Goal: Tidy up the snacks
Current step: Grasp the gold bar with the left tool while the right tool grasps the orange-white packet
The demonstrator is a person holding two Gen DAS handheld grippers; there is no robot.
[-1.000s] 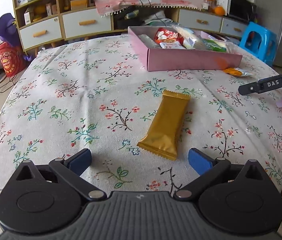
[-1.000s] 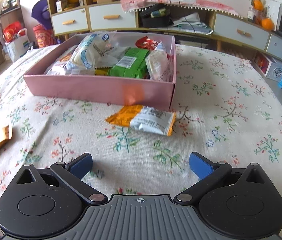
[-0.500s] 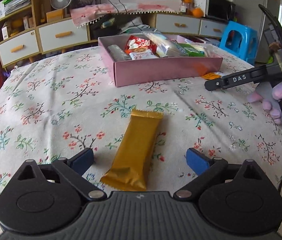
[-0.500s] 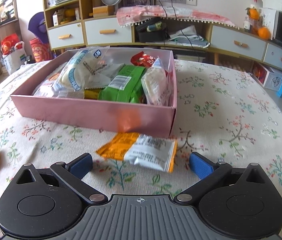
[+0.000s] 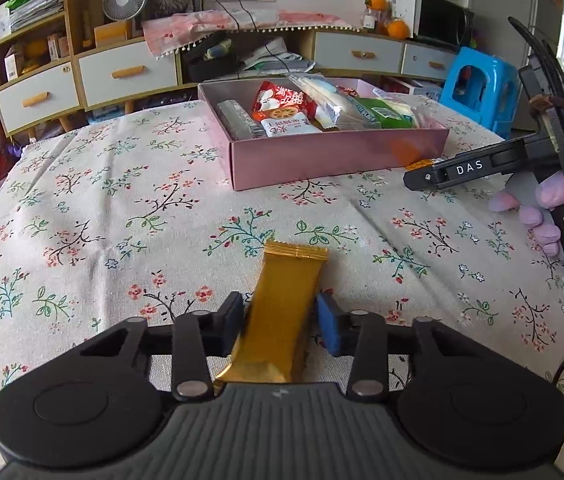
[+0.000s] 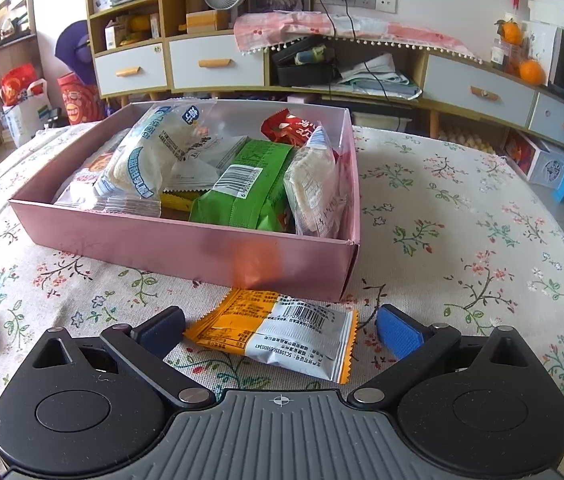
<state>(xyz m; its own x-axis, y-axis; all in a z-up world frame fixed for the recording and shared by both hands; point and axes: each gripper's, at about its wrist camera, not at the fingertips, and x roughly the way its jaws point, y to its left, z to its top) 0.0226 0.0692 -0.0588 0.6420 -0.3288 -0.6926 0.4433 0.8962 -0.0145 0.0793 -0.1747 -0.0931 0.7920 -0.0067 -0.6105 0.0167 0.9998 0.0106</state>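
1. Two hand-held grippers work over a table (image 5: pixel 82 208) covered with a flowered cloth.
2. From the left wrist view, the left gripper (image 5: pixel 280 322) has just been closing its fingers, and the blue pads now press on both long edges of a gold snack bar (image 5: pixel 282 312). The bar lies lengthwise between them, its far crimped end pointing away toward the box.
3. A pink box (image 5: pixel 337 156) sits further back on the table, well apart from the gold bar. It holds several packets, among them a red one (image 5: pixel 282 100) and a green one (image 5: pixel 385 114).
4. At the right edge of that view the right gripper shows from the side, held by a hand in a purple glove (image 5: pixel 537 212).
5. From the right wrist view, the right gripper (image 6: pixel 280 330) has its fingers spread wide on either side of an orange and white packet (image 6: pixel 282 336), not touching it. The packet lies flat on the cloth, just in front of the near wall of the pink box (image 6: pixel 162 240).
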